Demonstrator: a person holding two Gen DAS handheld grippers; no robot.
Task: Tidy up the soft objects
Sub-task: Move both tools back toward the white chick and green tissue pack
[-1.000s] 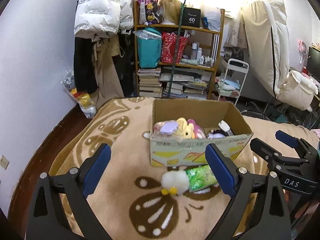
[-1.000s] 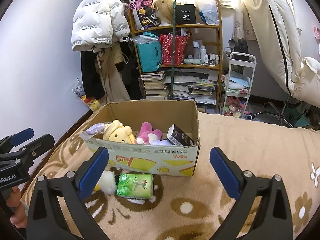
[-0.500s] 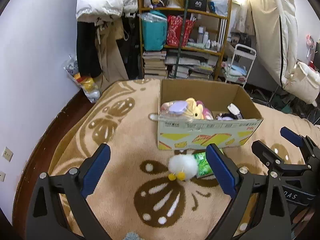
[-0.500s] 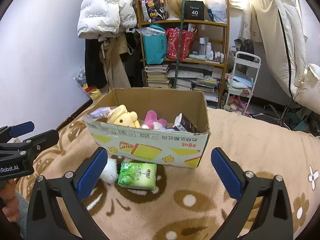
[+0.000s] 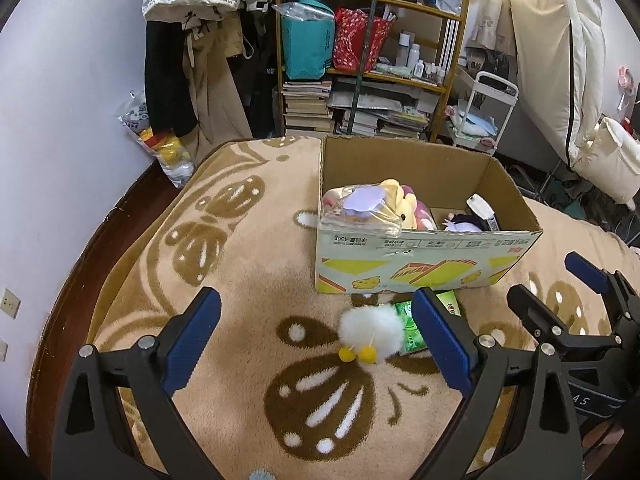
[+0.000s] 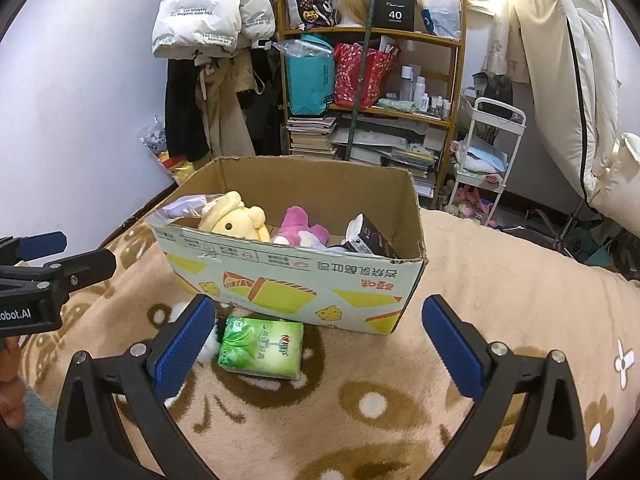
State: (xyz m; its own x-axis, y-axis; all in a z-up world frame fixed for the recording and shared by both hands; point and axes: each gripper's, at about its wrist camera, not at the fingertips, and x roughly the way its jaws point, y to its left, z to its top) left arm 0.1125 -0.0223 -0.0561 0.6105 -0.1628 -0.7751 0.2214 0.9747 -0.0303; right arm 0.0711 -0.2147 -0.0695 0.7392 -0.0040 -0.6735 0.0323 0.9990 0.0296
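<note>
A cardboard box [image 5: 424,270] [image 6: 296,284] stands on the beige blanket. It holds a yellow plush [image 6: 234,220], a pink plush [image 6: 298,228], a clear bag [image 5: 362,212] and a small dark carton [image 6: 370,240]. In front of it lie a white fluffy toy with yellow balls [image 5: 370,330] and a green tissue pack [image 6: 262,346] [image 5: 410,326]. My left gripper [image 5: 316,338] is open and empty, just short of the white toy. My right gripper [image 6: 320,344] is open and empty, above the tissue pack. Each gripper shows in the other's view.
The blanket [image 5: 224,280] with brown patterns covers a bed whose dark wooden edge [image 5: 100,240] runs along the left wall. Behind stand a loaded wooden shelf [image 5: 372,60], hanging coats [image 5: 192,40], a white trolley [image 6: 486,148] and a pale duvet [image 6: 572,80].
Both grippers have pulled back and risen a little; the box and the two items in front of it sit farther off. Nothing was grasped; both stay open.
</note>
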